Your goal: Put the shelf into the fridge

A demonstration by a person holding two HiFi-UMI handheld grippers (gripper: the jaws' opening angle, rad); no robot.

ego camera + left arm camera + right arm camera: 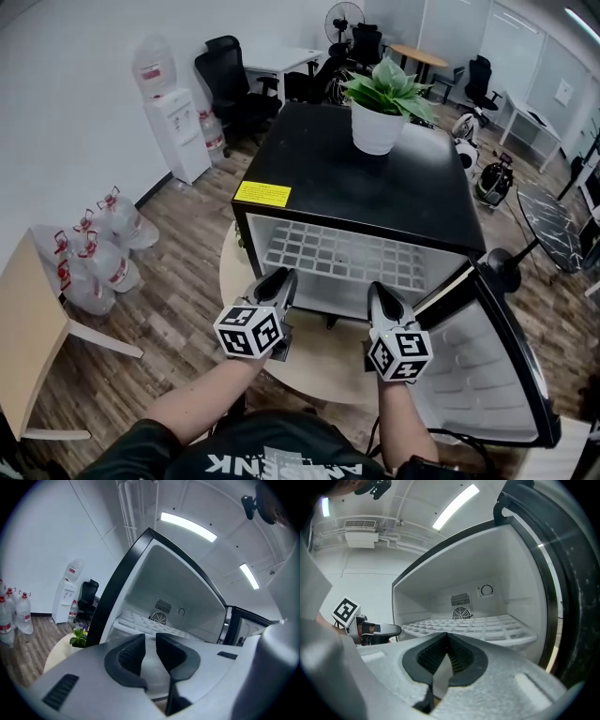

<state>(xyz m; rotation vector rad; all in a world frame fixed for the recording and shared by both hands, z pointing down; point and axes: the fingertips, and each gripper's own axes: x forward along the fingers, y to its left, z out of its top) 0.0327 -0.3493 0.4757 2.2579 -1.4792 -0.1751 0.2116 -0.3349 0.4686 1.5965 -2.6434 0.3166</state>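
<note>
The shelf (pixel 342 255), a white grid panel, is lying flat inside the fridge (pixel 356 178), in front of the fan grille on the back wall. It is sitting just beyond both claws, and neither claw is touching it.

The left gripper (pixel 279 279) is hovering at the near left corner of the fridge opening. In the left gripper view, its jaws (pixel 151 644) are standing slightly apart with a narrow gap, and nothing is lying between them. The shelf (pixel 140 623) is showing past the jaw tips.

The right gripper (pixel 382 298) is hovering at the near right of the opening, beside the door (pixel 487 375), which is hanging wide open to the right. In the right gripper view, its jaws (pixel 446 641) are pressing together on nothing. The shelf (pixel 487 626) is showing ahead of them and a little higher.

Both forearms are reaching forward from the near edge, side by side, with the claws pointing into the compartment. A potted plant (pixel 380 112) is standing on top of the fridge at its far edge. The fridge is resting on a round table (pixel 309 366).
</note>
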